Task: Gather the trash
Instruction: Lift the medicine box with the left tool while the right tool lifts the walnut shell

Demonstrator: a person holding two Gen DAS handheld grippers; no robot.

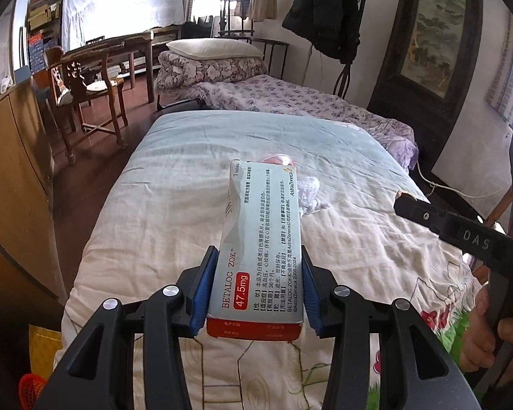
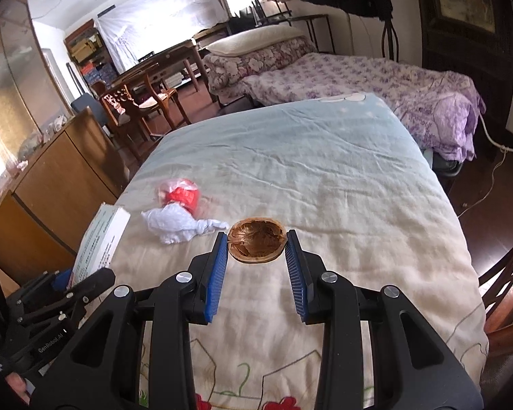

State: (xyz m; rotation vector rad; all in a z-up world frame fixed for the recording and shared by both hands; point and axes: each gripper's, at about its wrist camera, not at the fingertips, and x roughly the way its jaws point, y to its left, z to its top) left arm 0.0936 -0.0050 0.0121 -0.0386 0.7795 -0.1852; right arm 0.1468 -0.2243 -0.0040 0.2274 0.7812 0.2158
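My left gripper (image 1: 256, 263) is shut on a grey and red medicine box (image 1: 261, 239) and holds it above the quilt; the box also shows at the left in the right wrist view (image 2: 101, 239). My right gripper (image 2: 256, 239) is shut on a brown walnut half-shell (image 2: 256, 242), its blue pads (image 2: 219, 273) touching both sides, low over the quilt. A crumpled white tissue (image 2: 178, 225) and a red and clear plastic wrapper (image 2: 181, 195) lie on the quilt to the left of the shell. The tissue (image 1: 309, 194) and wrapper (image 1: 277, 159) are partly hidden behind the box in the left wrist view.
The quilt-covered bed (image 2: 325, 171) fills the middle. A second bed with a purple floral cover (image 2: 376, 78) stands behind. A wooden cabinet (image 2: 51, 177) runs along the left, with wooden chairs (image 1: 85, 82) and a table beyond. A red basket (image 1: 30, 389) sits on the floor at lower left.
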